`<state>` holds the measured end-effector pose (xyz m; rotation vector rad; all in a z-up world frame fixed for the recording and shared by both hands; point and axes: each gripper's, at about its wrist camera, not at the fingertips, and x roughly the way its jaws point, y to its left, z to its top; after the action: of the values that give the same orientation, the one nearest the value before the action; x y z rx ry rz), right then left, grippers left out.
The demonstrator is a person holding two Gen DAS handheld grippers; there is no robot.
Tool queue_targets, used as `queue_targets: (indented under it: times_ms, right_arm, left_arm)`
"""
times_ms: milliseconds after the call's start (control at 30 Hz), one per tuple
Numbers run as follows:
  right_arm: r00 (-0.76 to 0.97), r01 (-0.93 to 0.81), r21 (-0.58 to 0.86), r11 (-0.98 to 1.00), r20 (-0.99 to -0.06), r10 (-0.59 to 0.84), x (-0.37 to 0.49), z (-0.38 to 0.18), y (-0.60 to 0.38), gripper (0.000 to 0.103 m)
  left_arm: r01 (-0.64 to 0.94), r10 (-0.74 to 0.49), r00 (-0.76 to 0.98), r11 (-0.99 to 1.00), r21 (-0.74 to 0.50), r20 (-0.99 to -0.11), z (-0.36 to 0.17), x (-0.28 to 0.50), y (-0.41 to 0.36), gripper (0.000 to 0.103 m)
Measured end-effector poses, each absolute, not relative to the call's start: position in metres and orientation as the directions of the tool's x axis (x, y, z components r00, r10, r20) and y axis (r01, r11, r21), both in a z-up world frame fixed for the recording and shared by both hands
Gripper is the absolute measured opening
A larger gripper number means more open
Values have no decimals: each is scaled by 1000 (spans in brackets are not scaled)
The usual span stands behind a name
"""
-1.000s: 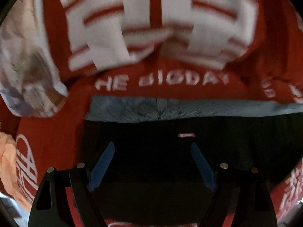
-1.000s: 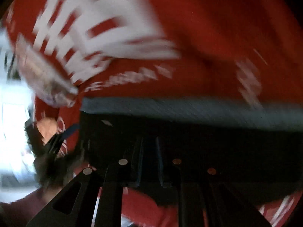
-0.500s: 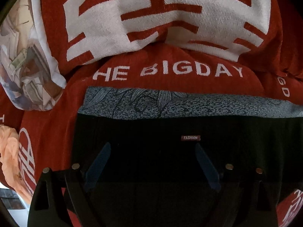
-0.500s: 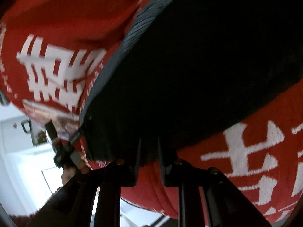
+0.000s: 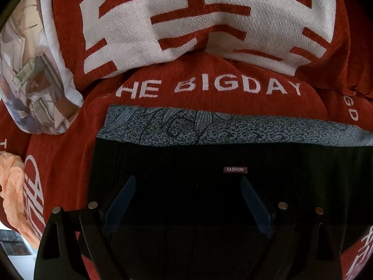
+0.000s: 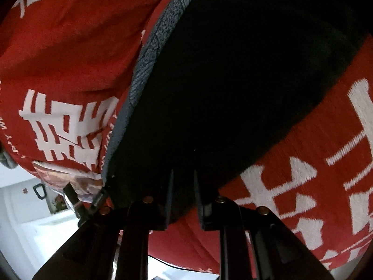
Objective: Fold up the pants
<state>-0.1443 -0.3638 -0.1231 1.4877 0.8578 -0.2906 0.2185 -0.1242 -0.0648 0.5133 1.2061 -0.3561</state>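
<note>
On the red bedspread (image 5: 209,74) with white lettering, black fabric pants (image 5: 186,154) lie folded over a grey patterned cloth (image 5: 233,130): left gripper (image 5: 186,200), jaws lately widened and empty, hovers above; right gripper (image 6: 183,198), nearly closed, pinches their near edge, probably to square the fold.

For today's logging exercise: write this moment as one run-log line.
left tool: jaws just been opening, nothing between, above pants | right tool: shut on pants edge | underneath: red blanket

Red blanket (image 5: 221,98) with white lettering; on it black pants (image 5: 209,158), patterned pillow (image 5: 35,81)
</note>
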Motion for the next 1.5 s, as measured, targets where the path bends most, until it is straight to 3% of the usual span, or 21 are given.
queue_targets:
  times_ms: [300,400,467,500,567,667,800,1033,1167,1267,1367,1500]
  right_arm:
    - [680,672,730,124,-675,288,-155,-123,-375,25]
    - [687,669,735,111,-668,285,-158,-123,-379,25]
    - [690,669,736,101,-666,284,-159,-124,-380,17]
    - [688,673,733,100,-670,279,-158,-123,-380,7]
    - [694,665,736,127,-672,260,-158,-117,-381,7]
    - [658,701,699,140,-710,250,-172,-123,-374,5]
    - [643,714,687,136,-720,260,-195,-126,-373,5]
    - [600,712,602,362,-789,132,-196,-69,-413,9]
    - [502,763,512,395,-854,136,-183,-95,-441,11]
    - [522,769,553,322,-833,184,-214,-106,-448,12]
    - [568,782,563,268,-820,68,-263,-89,-476,12]
    - [601,797,596,98,-799,-30,-307,-96,-539,26]
  left_arm:
    - [506,22,296,844,176,-955,-55,215,-124,92]
    - [534,-84,263,842,73,-961,-33,190,-131,92]
    - [581,-122,206,814,21,-971,-35,167,-143,92]
    - [610,-127,178,792,8,-976,-43,154,-152,92]
    - [646,-62,152,762,52,-986,-70,132,-163,92]
    - [685,-23,259,710,166,-966,-80,110,-171,97]
    - [689,-35,230,712,138,-972,-76,114,-168,97]
    - [686,-18,195,717,123,-981,-68,108,-177,97]
    - [686,-8,193,716,129,-981,-56,92,-191,97]
    - [701,-57,190,706,95,-980,-36,78,-205,97]
    - [733,-113,161,679,42,-980,-27,60,-242,97]
    - [752,-150,118,659,-10,-982,-37,36,-298,97]
